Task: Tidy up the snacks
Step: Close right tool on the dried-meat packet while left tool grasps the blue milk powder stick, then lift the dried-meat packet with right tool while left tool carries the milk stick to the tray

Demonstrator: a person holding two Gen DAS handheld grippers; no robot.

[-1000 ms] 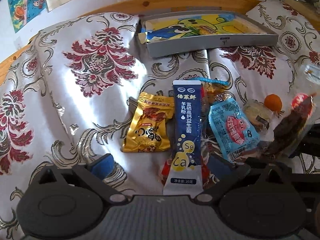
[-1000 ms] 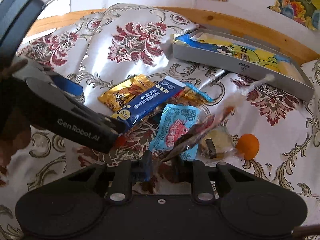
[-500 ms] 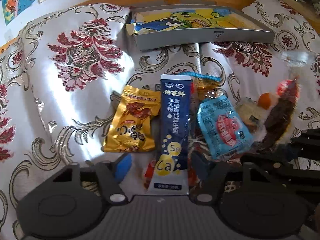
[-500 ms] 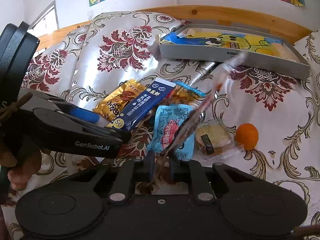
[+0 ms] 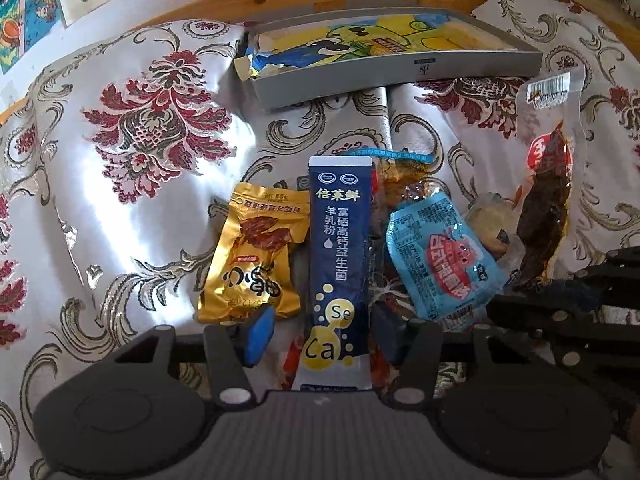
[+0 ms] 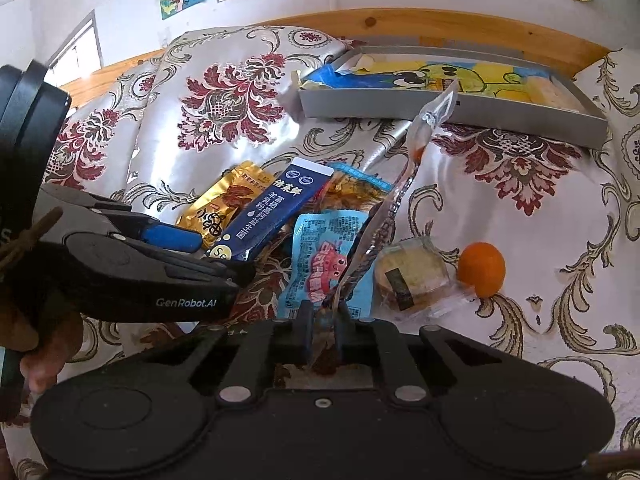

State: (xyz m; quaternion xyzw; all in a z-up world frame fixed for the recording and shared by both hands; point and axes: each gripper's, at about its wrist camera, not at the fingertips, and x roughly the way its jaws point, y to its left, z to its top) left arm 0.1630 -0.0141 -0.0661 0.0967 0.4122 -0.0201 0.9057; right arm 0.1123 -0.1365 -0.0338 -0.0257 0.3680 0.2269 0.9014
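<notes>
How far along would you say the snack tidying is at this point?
Early. Done: nothing visibly; the grey tray holds only a cartoon sheet. In hand: the right gripper is shut on a clear packet of dark meat, lifted off the cloth; the left gripper is open around the dark blue stick pack. Left: gold bag, light blue packet, wrapped cake, orange.

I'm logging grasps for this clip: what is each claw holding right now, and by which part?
The right claw pinches the clear packet of dark dried snack by its bottom end. The left claw is open, straddling the navy sachet, holding nothing.
</notes>
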